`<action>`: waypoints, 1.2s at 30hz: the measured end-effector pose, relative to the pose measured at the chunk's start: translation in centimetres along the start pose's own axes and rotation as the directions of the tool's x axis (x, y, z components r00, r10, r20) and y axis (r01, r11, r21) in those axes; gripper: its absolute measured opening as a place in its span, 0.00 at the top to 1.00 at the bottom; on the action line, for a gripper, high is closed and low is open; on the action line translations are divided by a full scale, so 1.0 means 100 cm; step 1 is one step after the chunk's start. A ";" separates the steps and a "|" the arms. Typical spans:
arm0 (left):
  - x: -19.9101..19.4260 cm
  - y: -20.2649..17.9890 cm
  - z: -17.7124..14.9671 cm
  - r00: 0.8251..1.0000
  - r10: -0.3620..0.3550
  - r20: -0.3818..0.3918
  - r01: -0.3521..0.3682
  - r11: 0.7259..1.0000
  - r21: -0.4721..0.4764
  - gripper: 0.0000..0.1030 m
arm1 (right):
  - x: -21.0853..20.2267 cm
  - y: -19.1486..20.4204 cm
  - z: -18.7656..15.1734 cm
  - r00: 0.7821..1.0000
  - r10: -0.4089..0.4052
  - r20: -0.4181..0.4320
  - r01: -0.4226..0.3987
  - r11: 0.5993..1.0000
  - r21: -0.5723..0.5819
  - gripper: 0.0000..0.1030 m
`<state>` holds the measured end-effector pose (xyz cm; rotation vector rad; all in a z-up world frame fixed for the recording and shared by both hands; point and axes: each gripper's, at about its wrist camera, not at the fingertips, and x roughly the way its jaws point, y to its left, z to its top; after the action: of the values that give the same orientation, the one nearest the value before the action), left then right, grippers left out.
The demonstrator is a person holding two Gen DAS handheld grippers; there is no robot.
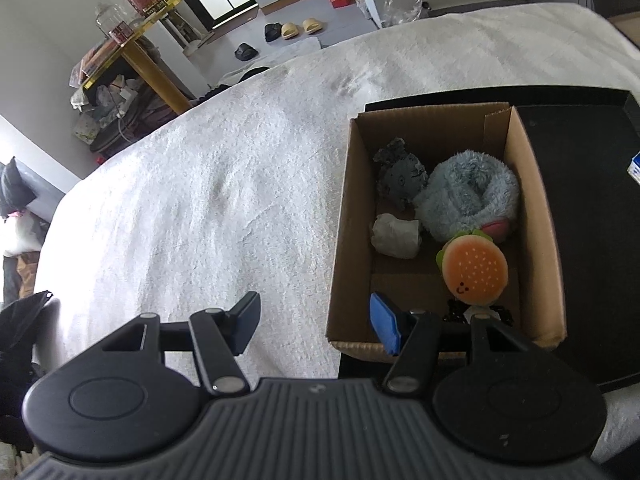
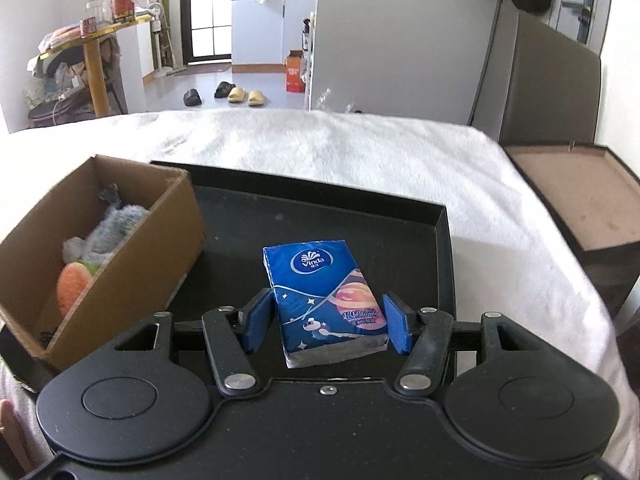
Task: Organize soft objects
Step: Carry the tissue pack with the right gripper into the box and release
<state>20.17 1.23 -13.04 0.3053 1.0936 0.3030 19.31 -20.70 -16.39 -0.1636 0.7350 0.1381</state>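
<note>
Step in hand: the grasp of the tissue pack (image 2: 326, 300) is judged to be under way, as the last loose soft item left outside the cardboard box (image 2: 132, 264)
Tissue pack: a blue Vinda pack is seen lying flat on the black tray (image 2: 400, 224), to the right of the box and apart from it
Right gripper (image 2: 326, 326): its jaws are held open on either side of the pack's near end; a small gap is seen at the right pad, while contact at the left pad cannot be told
Left gripper (image 1: 316, 326): its jaws are spread wide and empty, the right one over the near wall of the box, the left one over the white blanket (image 1: 200, 200)
Box contents: a burger plush (image 1: 474, 272), a fluffy blue plush (image 1: 468, 196), a dark grey plush (image 1: 400, 178) and a whitish wrapped bundle (image 1: 396, 236) are already stowed
Next move: the jaws are to be closed gently on the pack's long sides, since it should give under pressure; it is then to be lifted clear of the box wall and released in the free space by the near wall
Hidden or unclear: a black item beneath the burger plush is cut off by the left gripper and cannot be named; the box floor is mostly hidden in the right wrist view; only a corner of the pack shows at the left wrist view's edge
</note>
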 end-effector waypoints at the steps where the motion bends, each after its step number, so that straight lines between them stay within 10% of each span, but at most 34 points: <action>1: 0.000 0.002 -0.001 1.000 -0.009 0.002 0.009 1.000 -0.001 0.43 | -0.003 0.002 0.002 1.000 0.000 0.007 0.000 1.000 -0.007 0.45; 36: 0.031 0.040 -0.011 0.962 -0.274 0.000 0.274 0.960 -0.052 0.47 | -0.039 0.125 0.042 0.985 0.157 0.065 -0.132 0.948 -0.291 0.44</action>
<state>20.16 6.18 -14.55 0.1039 1.1177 0.0842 16.92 -7.92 -11.87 -0.3772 0.6364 0.3903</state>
